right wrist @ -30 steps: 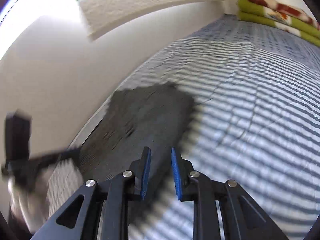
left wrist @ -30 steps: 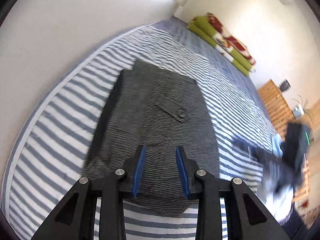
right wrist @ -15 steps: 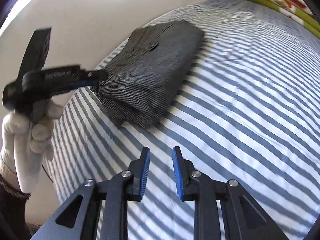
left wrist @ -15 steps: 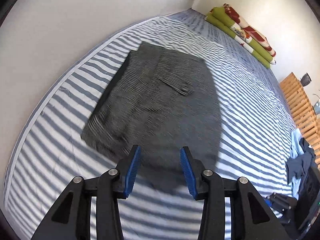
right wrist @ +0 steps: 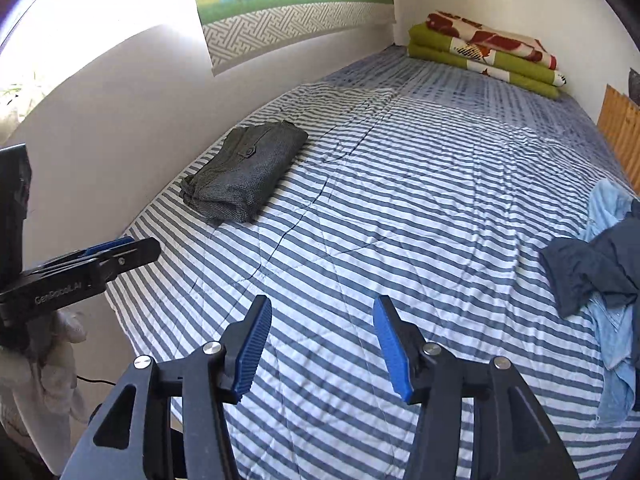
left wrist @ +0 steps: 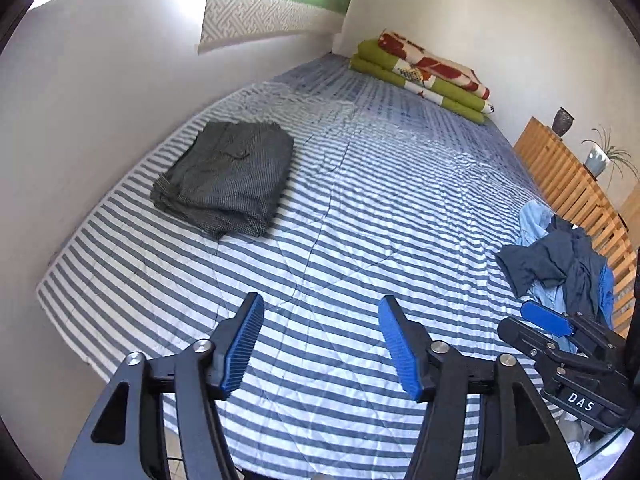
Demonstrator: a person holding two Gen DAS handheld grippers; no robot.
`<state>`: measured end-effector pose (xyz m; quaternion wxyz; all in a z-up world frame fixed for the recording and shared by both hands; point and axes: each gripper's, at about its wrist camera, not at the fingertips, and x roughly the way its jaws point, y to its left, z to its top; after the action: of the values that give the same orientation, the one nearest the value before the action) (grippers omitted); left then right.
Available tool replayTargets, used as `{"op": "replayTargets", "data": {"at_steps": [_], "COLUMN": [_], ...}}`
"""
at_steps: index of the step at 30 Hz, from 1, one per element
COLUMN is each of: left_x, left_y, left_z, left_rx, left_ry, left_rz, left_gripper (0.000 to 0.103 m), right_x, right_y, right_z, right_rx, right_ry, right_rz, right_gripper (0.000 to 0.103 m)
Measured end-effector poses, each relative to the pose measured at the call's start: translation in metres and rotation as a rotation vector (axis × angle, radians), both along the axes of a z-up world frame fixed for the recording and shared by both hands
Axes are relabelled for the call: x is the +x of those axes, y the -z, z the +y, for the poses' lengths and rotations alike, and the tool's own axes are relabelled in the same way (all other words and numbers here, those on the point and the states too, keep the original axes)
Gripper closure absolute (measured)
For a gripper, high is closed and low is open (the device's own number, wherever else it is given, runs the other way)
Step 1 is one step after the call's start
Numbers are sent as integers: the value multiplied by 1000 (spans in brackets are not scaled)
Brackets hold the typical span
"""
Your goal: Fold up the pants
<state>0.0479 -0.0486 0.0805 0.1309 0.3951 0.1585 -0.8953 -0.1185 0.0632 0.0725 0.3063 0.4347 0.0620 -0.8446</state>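
Note:
The grey pants (left wrist: 226, 178) lie folded into a compact rectangle on the striped bed (left wrist: 360, 208), near the left wall; they show in the right wrist view too, as the same grey pants (right wrist: 244, 172). My left gripper (left wrist: 318, 344) hangs open over the near part of the bed, well back from the pants, nothing between its blue pads. My right gripper (right wrist: 322, 344) is also open and empty, above the bed's near edge. From the right wrist view the left gripper (right wrist: 120, 250) is seen at the left, held by a white-gloved hand (right wrist: 60, 360).
A heap of dark blue and light blue clothes (left wrist: 560, 260) lies at the bed's right side, also seen as the clothes heap (right wrist: 604, 272). Folded green and red blankets (left wrist: 424, 76) sit at the bed's far end. A wooden slatted frame (left wrist: 572, 184) runs along the right.
Both grippers have pulled back and up from the folded pants, which now lie farther off at the left. Both sets of jaws have opened wider.

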Motion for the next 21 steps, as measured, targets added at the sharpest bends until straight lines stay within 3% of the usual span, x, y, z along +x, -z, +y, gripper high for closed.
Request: {"op": "replayTargets", "data": {"at_steps": [3,6,11,15,21], "left_x": [39,67,100,123,148], "left_y": [-31,-51,-66,-68,-40], "left_z": [48,88,130,146,149], "left_rx": [-49,-85,-92,-103,-97], "left_ry": [0,16,18,8,-13], "left_rz": [65,99,128,116,77], "left_gripper": [20,19,8,6,5], "right_x": [30,53,83,103,141], "right_y": [-15,-24,-35,-33,-9], "right_z": [33,55,78,86,91], "right_rx": [-8,-5,-13,-41,-25], "right_ry": [11,16,31,43,38], "right_rz": [22,40,67,63,40], "right_gripper": [53,53,53,49,49]}}
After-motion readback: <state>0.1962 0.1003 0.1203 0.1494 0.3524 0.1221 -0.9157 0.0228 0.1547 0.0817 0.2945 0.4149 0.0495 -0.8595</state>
